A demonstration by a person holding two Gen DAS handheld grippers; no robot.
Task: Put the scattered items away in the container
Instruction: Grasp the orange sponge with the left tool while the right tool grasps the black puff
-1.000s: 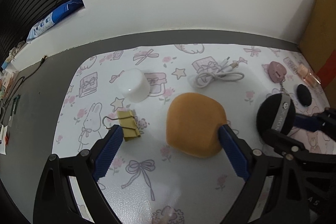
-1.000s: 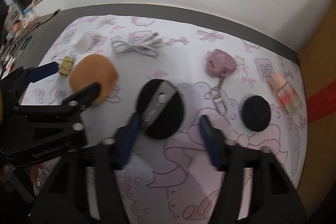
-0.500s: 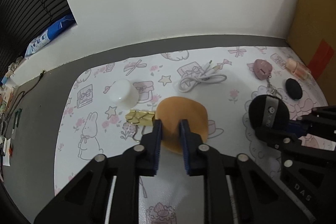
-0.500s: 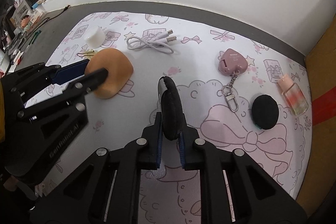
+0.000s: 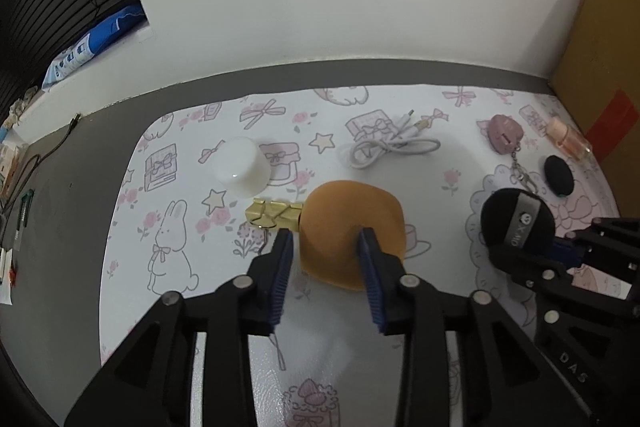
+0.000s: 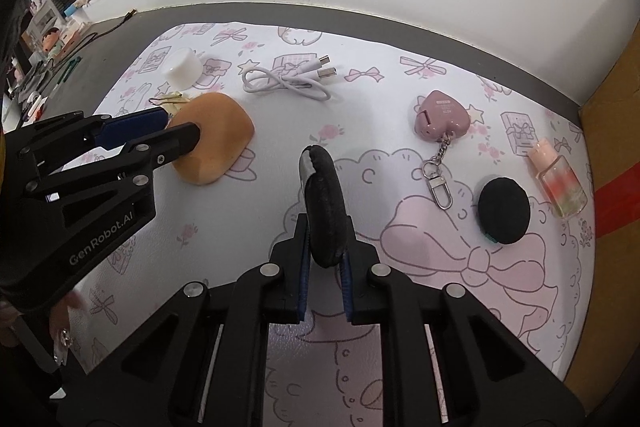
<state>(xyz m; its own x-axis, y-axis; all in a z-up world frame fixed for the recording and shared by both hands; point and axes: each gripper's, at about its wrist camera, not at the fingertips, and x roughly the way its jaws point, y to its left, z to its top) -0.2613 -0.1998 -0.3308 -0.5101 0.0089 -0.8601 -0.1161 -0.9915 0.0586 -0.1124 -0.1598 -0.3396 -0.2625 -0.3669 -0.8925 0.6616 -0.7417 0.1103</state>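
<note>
Two grippers worked over the desk (image 5: 56,211). The right gripper (image 6: 325,269) pinched the black puff (image 6: 322,203) on edge between its fingers (image 6: 303,267). The left gripper (image 5: 326,255) was opening, fingers (image 5: 282,267) straddling the orange sponge (image 5: 352,223), which lay on the mat (image 6: 400,115) touching a gold binder clip (image 5: 274,213).

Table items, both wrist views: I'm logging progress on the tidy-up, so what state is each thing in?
Black puff: held on edge, right gripper shut on it.
Orange sponge: lying on mat, left gripper jaws opening around it.
Binder clip: lying flat.
White cap: upside down.
Cable: coiled loosely.
Pink bottle: lying down.
</note>
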